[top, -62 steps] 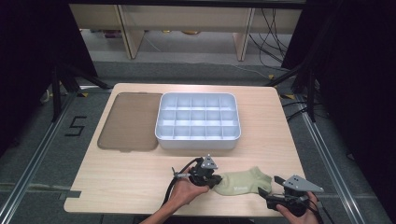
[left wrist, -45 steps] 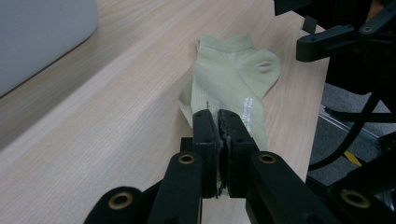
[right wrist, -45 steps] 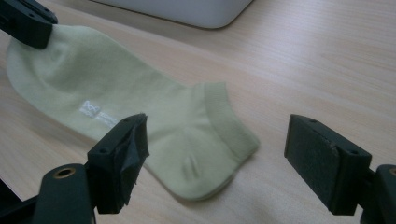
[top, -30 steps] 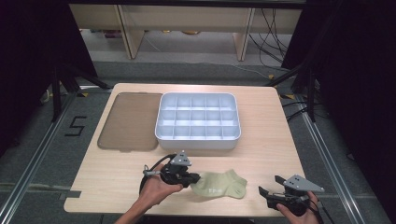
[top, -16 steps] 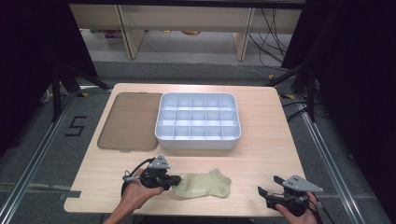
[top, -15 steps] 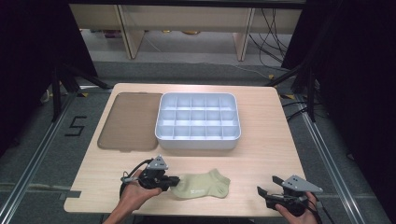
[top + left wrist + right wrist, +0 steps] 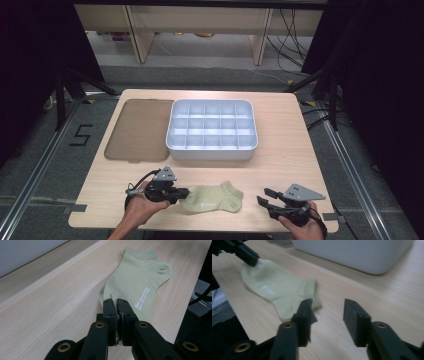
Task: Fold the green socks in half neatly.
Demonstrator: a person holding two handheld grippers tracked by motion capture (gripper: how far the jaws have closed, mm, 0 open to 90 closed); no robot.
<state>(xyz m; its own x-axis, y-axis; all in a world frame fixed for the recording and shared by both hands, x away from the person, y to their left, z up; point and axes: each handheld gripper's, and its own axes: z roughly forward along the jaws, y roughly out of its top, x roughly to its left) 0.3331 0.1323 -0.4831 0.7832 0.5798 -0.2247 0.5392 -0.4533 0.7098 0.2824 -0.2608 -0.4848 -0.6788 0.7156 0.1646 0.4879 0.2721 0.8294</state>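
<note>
High view is showing the tabletop (image 7: 300, 150) carrying a sock (image 7: 212, 198) lying flat near its front edge. Left claw (image 7: 184, 192) is pinching the sock's toe shut, while right claw (image 7: 263, 196), empty, has just been closing; ideally it is approaching the cuff squarely before gripping.

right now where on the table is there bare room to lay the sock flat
Bare wood runs right of the divided tray to the table edge, and in the strip between tray and sock. The left side is crowded by the brown lid.
</note>
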